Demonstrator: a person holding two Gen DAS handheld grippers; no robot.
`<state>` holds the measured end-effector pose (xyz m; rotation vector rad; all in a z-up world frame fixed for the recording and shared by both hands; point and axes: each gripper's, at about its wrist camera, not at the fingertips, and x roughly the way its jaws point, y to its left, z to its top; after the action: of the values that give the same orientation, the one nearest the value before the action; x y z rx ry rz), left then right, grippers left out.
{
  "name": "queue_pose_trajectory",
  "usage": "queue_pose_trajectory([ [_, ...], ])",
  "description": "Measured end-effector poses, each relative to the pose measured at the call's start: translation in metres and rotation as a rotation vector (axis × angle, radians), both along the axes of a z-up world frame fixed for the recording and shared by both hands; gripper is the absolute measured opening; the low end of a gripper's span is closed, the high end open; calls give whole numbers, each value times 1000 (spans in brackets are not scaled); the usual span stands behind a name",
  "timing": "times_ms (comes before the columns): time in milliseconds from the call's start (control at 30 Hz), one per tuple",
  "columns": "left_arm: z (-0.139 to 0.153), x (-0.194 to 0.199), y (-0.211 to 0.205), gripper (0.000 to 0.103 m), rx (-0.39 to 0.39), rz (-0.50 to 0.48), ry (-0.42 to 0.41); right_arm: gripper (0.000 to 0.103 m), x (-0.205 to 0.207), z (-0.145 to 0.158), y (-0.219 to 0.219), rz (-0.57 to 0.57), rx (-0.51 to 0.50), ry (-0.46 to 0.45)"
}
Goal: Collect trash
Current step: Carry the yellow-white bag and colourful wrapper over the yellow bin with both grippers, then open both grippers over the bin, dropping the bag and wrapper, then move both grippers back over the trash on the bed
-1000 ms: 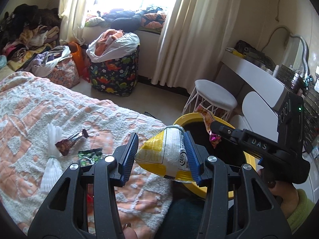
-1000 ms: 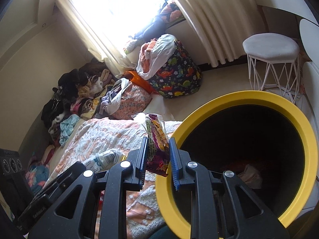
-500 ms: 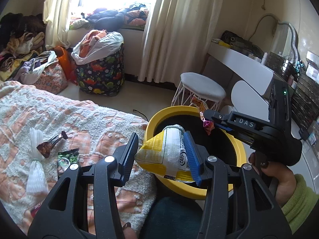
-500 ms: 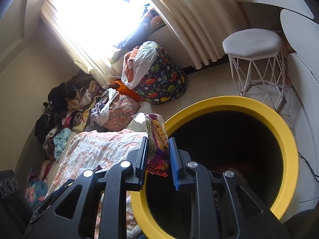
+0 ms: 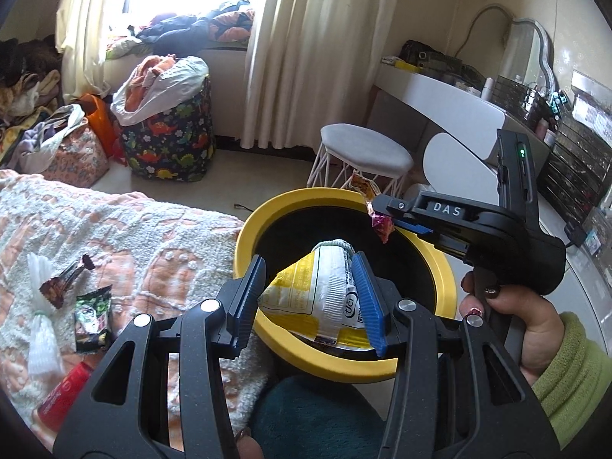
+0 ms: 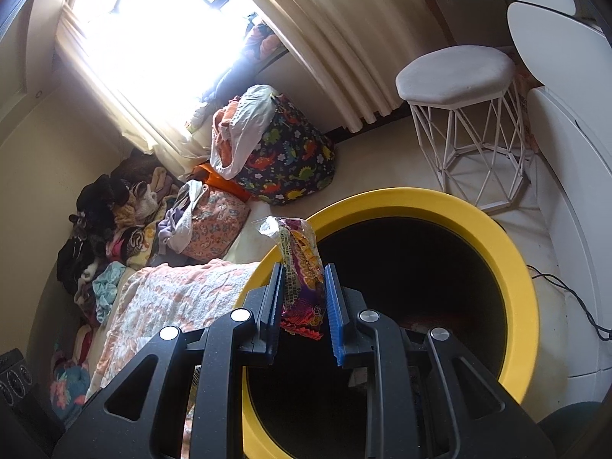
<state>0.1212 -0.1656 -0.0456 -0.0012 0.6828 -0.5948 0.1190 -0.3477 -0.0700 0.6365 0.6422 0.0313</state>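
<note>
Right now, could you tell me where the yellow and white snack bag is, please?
In the left wrist view, the snack bag sits low in the centre, clamped in the left gripper over the near rim of the yellow bin.

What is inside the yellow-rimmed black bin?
The yellow-rimmed black bin looks mostly dark inside; faint pale scraps show near the bottom. Both hand-held grippers and their wrappers cover the rest.

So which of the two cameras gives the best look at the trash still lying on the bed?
The left wrist view. It shows the bedspread with a dark candy wrapper, a green wrapper and a white net bag lying on it. The right wrist view catches only a strip of bedspread, with no trash visible on it.
</note>
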Motion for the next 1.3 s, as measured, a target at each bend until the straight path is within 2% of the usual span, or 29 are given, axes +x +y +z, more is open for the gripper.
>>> queue_pose_trajectory([
  [433, -17, 1, -24, 39, 21, -62, 33, 21, -2, -4, -8, -30, -2, 31],
  [500, -21, 3, -26, 41, 19, -67, 45, 23, -1, -6, -10, -29, 10, 44],
  [533, -23, 3, -27, 45, 17, -67, 51, 27, 0, -8, -11, -28, 20, 57],
  [567, -24, 5, -27, 48, 14, -61, 57, 39, 0, -9, -11, -35, 25, 62],
  [600, -25, 6, -25, 55, 7, -50, 60, 49, -1, -10, -12, -46, 31, 64],
  [733, -26, 9, -10, 82, -9, 6, 57, 51, -1, -10, -8, -44, 28, 68],
  [833, -26, 10, 7, 87, -5, 68, 41, 52, 1, -8, 1, -18, 15, 61],
  [1100, -18, 10, 54, 89, 12, 220, -18, 52, 7, 1, 43, 99, -28, 22],
  [1300, -14, 17, 94, 89, 1, 331, -28, 52, 12, 6, 81, 201, -58, 6],
])
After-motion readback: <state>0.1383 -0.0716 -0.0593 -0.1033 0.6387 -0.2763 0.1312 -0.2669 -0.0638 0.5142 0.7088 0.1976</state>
